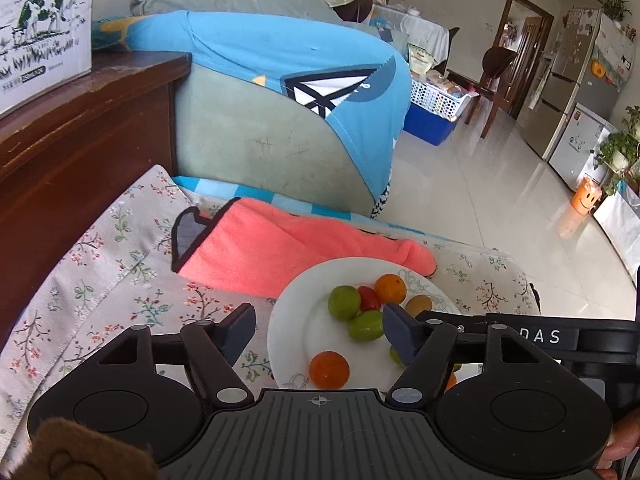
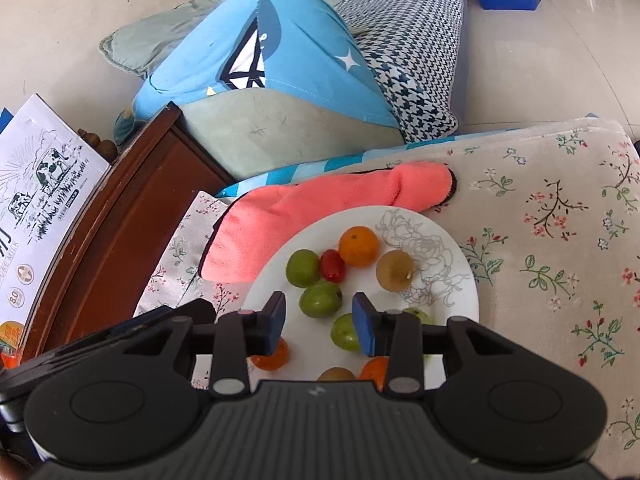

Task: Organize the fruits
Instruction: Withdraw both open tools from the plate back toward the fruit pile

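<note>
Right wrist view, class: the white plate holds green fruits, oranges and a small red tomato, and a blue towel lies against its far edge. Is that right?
One detail is wrong: the towel against the plate's far edge is coral pink, not blue, as the right wrist view shows. The green fruits, oranges and small red tomato are as stated.

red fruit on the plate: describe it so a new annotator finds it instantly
Start at the white plate on the floral cloth, just in front of the pink towel. Near the plate's far side a small red fruit sits wedged between a green fruit and an orange. It is the only red, oblong piece, smaller than every neighbour.
</note>
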Demonstrator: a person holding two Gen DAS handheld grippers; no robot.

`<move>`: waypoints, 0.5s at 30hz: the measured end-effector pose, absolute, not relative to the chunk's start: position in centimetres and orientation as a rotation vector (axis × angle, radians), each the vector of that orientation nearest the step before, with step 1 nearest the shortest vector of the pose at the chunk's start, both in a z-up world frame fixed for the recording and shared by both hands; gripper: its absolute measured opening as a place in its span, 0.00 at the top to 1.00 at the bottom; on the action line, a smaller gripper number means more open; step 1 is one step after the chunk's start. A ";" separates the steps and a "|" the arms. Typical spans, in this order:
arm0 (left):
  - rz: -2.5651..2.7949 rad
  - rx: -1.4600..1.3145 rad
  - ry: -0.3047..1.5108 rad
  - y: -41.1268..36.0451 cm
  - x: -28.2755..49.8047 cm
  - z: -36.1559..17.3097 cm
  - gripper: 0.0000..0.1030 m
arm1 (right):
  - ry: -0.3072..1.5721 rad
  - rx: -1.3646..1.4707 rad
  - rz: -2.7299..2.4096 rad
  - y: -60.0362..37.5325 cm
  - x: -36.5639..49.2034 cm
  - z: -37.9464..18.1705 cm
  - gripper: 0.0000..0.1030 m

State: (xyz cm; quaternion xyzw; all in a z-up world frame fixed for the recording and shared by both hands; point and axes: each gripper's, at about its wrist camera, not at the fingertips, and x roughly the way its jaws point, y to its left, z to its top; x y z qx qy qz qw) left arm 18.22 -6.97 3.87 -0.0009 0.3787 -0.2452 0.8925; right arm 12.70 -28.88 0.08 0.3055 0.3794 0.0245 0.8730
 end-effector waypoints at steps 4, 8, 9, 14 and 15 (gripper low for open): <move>-0.443 -0.015 0.777 -5.1 17.4 4.4 0.15 | 0.778 0.586 0.087 -27.5 11.8 0.9 0.57; -0.388 -0.038 0.787 -3.1 16.5 4.6 0.12 | 0.771 0.518 0.132 -25.8 10.9 1.3 0.54; -0.375 -0.041 0.790 -2.7 16.2 4.5 0.11 | 0.771 0.504 0.140 -25.3 10.6 1.3 0.54; -0.317 -0.040 0.821 -1.1 15.3 3.7 0.10 | 0.781 0.445 0.195 -23.2 9.0 1.0 0.53; -0.307 -0.039 0.826 -0.8 15.0 3.5 0.10 | 0.783 0.425 0.200 -22.7 8.7 0.9 0.53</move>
